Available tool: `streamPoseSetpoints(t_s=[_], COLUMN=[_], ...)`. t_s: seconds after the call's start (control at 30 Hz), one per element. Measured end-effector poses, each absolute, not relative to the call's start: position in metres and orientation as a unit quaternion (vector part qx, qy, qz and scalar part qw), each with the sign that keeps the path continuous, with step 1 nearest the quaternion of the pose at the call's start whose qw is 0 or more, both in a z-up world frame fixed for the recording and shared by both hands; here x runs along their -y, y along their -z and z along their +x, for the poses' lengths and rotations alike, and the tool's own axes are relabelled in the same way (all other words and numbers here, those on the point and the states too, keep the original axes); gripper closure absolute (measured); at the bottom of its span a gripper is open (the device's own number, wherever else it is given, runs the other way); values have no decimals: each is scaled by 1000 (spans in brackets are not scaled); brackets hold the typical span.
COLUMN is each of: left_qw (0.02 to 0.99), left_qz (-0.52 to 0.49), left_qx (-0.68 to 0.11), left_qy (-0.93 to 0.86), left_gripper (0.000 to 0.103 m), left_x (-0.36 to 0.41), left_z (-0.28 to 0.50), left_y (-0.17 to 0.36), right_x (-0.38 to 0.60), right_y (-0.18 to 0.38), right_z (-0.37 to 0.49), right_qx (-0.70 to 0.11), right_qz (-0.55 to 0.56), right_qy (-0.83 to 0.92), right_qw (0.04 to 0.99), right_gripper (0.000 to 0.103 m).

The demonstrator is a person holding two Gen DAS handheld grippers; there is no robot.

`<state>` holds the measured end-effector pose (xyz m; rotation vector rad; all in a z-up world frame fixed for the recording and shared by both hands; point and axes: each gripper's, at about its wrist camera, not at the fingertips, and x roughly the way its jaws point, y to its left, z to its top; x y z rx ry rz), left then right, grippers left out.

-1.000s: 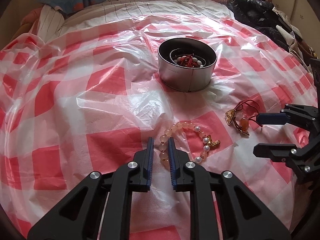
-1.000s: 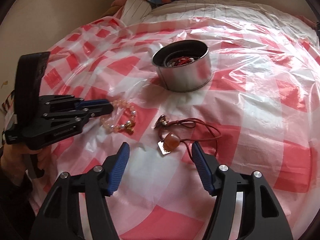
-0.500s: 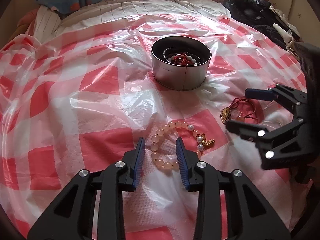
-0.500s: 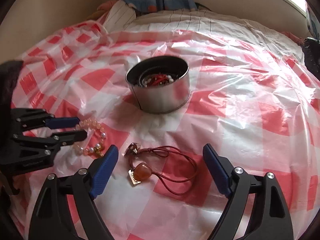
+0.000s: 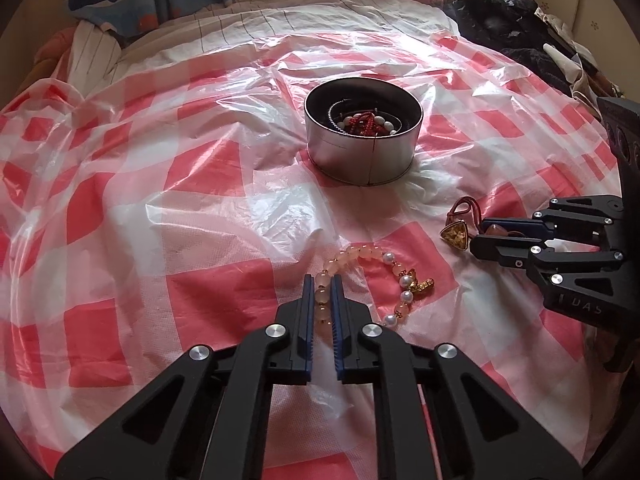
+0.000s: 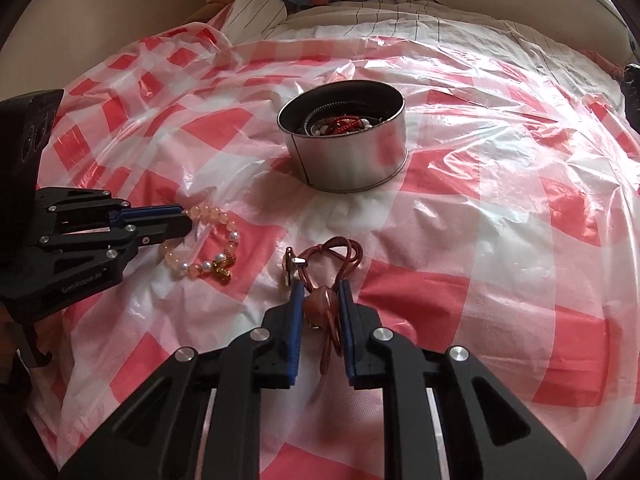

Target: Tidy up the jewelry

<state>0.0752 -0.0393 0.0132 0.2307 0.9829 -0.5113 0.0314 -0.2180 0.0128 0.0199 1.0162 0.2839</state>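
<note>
Checked plastic sheeting over a bed, a round tin [image 5: 362, 152] at its centre: we have both grippers down on loose jewelry.

From the left wrist, we see the left gripper [image 5: 322, 288] with jaws nearly shut on the near arc of the peach bead bracelet [image 5: 372, 280], still flat on the sheet, presumably bound for the tin. From the right wrist, the right gripper [image 6: 320, 300] is closing its jaws around the amber pendant [image 6: 320, 306] on its red cord [image 6: 340, 252], gripping the stone because it is the firmest part.

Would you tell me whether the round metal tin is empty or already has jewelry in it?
Not empty. The tin stands upright and lidless on the checked plastic sheet, with red beads and white pearls lying inside.
</note>
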Motion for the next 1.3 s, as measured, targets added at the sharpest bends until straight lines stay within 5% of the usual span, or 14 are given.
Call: streamPoseSetpoints(t_s=[0.17,0.2,0.23,0.27,0.43,0.53,1.07,1.1,1.17,1.3], left_qw=[837,838,838,838,838,841,850,850,848,846], left_qz=[129,128,127,126,139,136,114,114,117,124], left_qx=[-474,-475,-475,-475,-472,-464,-457,-458,-462,-465], left_qy=[240,238,238,238,237,244,237,235,234,230], left_gripper=[95,95,94,94,95,96,96,96,96,95], left_x=[44,44,44,43,48,49,43,43,43,44], left_z=[75,75,75,76,73,71,74,74,75,75], left_y=[-7,-7,-7,-6,-3,-7,-15,-15,-13,-10], right_x=[218,218,218,218,216,220,222,221,221,220], right_y=[-13,-13,-12,-12,-5,-5,-18,-15,-11,-14], right_z=[32,33,33,33,34,34,31,32,31,30], right_qx=[-485,-486,-485,-482,-492,-496,-478,-486,-492,-478], right_qz=[6,4,1,-3,-18,0,15,8,-5,-15], right_qy=[-130,-129,-125,-121,-119,-125,-140,-137,-127,-116], right_qw=[864,864,865,868,862,859,867,863,861,870], right_gripper=[84,78,54,44,47,86,86,83,47,35])
